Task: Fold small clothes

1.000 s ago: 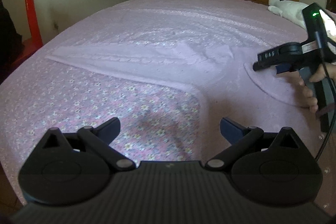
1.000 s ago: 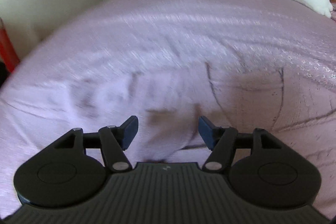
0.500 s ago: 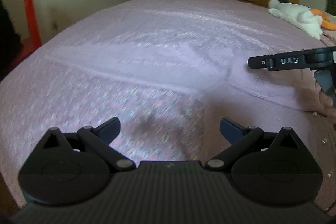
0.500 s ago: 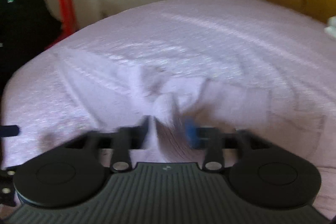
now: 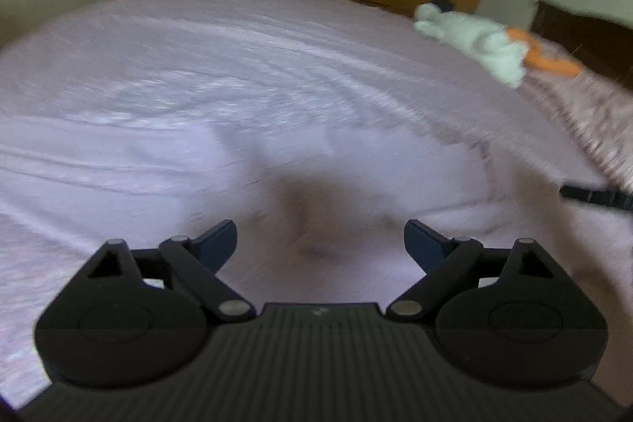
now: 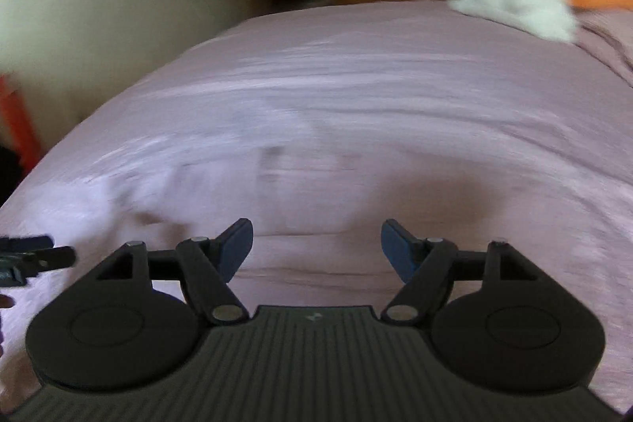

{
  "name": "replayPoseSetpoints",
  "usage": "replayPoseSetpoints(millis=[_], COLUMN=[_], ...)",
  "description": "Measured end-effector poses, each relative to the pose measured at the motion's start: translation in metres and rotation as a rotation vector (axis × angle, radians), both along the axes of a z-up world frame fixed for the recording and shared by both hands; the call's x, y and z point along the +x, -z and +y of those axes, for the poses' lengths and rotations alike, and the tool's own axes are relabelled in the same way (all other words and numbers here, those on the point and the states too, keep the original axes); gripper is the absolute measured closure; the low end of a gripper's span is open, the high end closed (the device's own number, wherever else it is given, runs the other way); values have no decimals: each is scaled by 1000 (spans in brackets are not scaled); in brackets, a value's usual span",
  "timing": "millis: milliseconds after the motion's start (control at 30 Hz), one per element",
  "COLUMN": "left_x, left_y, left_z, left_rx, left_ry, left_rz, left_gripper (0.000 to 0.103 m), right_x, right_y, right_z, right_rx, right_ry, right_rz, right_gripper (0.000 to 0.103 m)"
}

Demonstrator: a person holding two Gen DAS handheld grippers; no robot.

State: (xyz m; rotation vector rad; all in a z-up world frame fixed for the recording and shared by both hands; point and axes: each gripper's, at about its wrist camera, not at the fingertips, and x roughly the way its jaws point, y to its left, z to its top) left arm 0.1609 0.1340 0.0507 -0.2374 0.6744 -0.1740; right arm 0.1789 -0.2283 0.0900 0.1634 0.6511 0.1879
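A: Left wrist view: the left gripper [image 5: 320,240] has its fingers wide, empty, above the pale garment [image 5: 336,161] lying mid-bed [image 5: 198,38]. Risk?

B: Pinching bedsheet too, since colours match.

A: Right wrist view?

B: The right gripper [image 6: 316,244] is also wide, empty. The garment [image 6: 178,176] sits left; blur hides its long axis.

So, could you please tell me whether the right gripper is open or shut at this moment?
Open. In its own wrist view the right gripper has its two blue pads spread wide apart, with only the pink bed cover visible between them and nothing held.
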Motion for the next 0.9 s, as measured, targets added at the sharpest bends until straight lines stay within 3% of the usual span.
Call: replayPoseSetpoints(millis=[100,233,267,300,367,467,500,533,567,600,700,767,900], left_x=[25,51,53,55,53,35,26,17,9,3,2,14,32], left_y=[5,15,17,19,22,5,-5,-15,-25,-35,-46,-39,-16], left_z=[-3,-15,-17,-19,-18,-23,-24,-25,-27,-29,-38,-46,-54], left_rx=[-77,-60,-64,-75,-107,-106,-104,-102,-95,-77,24,125,277], left_ry=[30,47,54,64,81,82,78,73,70,65,17,-18,-73], left_rz=[21,80,89,92,105,33,4,-21,-50,-73,-90,-62,34], left_gripper=[21,34,44,67,91,91,91,91,91,91,90,85,59], right_x=[5,11,13,14,18,28,30,31,33,31,17,12,20], right_y=[7,27,32,40,52,65,66,68,69,68,57,55,62], right_z=[-44,-93,-100,-107,-117,-117,-113,-109,-106,-104,-96,-94,-94], right_rx=[-24,-26,-27,-26,-19,-15,-26,-44,-53,-46,-44,-60,-193], right_ry=[122,263,285,296,310,300,294,279,245,222,247,274,323], right_rz=[-7,16,22,30,48,52,45,31,20,6,-109,-128,-89], right_gripper=[25,25,25,25,25,26,32,44,81,95,96,96,96])
